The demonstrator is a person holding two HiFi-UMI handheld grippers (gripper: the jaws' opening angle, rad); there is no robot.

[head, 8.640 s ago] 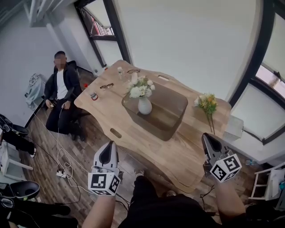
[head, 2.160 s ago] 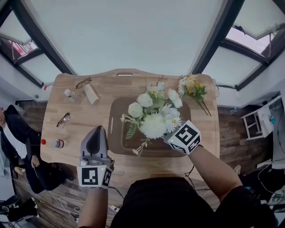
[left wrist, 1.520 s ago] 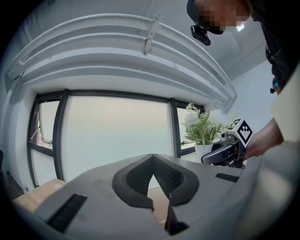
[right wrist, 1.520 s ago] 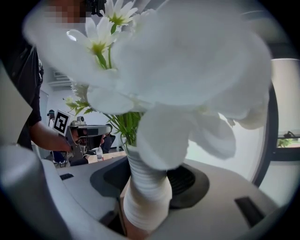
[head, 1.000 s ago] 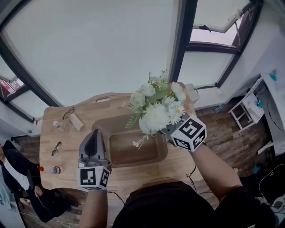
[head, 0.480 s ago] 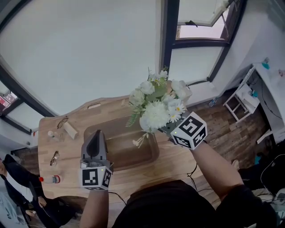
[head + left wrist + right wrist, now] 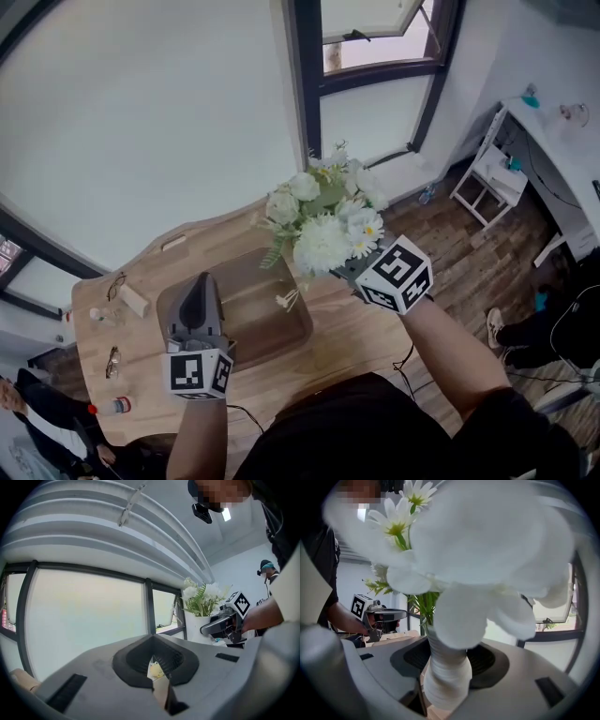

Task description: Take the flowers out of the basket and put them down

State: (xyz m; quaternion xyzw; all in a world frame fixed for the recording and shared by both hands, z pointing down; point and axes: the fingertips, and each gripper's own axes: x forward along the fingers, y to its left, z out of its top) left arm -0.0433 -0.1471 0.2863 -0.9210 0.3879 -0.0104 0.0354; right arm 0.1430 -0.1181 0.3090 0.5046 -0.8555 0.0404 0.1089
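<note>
While right gripper (image 7: pixel 349 270) pinches ribbed vase (image 7: pixel 445 677) at neck, flowers (image 7: pixel 323 220) hang above right rim of basket (image 7: pixel 253 323); left gripper (image 7: pixel 199 286) pressed together, empty, over basket's left rim. Vase probably brittle, top-heavy: hold neck, upright.

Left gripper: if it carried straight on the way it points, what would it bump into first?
Probably nothing nearby: the left gripper points out over the table, and only the pale window lies ahead, though depth is unclear.
</note>
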